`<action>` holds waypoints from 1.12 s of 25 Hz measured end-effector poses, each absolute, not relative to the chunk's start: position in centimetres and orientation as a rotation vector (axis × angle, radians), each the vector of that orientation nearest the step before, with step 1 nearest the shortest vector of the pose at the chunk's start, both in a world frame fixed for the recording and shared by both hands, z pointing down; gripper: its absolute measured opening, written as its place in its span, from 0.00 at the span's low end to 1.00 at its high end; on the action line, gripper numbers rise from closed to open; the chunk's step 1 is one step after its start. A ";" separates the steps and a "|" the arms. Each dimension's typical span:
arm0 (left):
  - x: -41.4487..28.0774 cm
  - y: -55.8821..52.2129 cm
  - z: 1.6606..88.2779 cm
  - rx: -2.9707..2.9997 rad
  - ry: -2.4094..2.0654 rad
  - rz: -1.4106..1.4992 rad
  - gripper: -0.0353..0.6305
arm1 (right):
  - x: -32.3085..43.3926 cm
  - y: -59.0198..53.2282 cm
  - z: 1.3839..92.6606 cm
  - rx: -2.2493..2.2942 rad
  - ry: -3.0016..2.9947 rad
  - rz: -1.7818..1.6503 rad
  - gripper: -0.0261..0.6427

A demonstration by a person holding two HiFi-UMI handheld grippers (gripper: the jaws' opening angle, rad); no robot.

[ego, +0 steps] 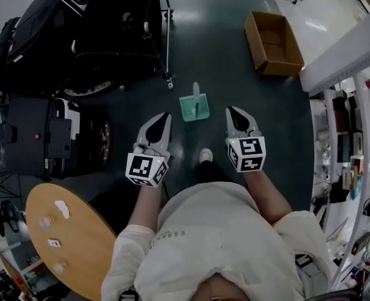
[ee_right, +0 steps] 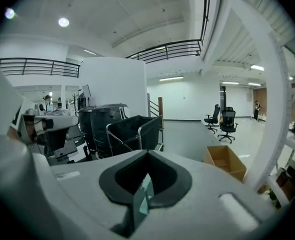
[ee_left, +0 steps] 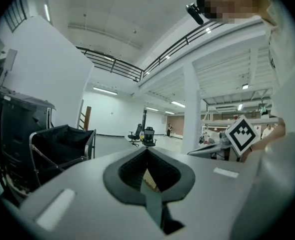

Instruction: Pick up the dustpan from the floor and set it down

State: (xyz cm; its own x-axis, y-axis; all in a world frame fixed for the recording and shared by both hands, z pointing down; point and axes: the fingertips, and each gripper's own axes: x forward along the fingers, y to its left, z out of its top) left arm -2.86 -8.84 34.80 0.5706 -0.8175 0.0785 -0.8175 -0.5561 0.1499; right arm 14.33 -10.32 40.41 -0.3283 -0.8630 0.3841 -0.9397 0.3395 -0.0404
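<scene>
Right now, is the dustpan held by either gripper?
No, the dustpan lies on the floor, apart from the left gripper and the right gripper.

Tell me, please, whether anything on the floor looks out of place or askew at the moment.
The teal dustpan lies by itself on the open floor, ahead of the shut left gripper and right gripper, held by neither. An open cardboard box sits skewed on the floor beyond it. Nothing looks spilled or damaged.
</scene>
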 end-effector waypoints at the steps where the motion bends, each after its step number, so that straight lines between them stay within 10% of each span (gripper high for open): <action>1: -3.0 -7.3 34.2 2.629 -1.373 -0.025 0.07 | 14.5 -9.0 40.2 1.614 -2.308 0.371 0.02; 28: -5.0 22.6 30.9 2.671 -1.418 -0.079 0.07 | 10.3 20.9 36.6 1.581 -2.368 0.335 0.02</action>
State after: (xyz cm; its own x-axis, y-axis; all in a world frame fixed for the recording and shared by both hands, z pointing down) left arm -4.96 22.57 30.87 0.5608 -0.8279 0.0082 -0.8218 -0.5554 0.1271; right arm 10.25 20.89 36.56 -0.3655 -0.8622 0.3506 -0.9256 0.3763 -0.0396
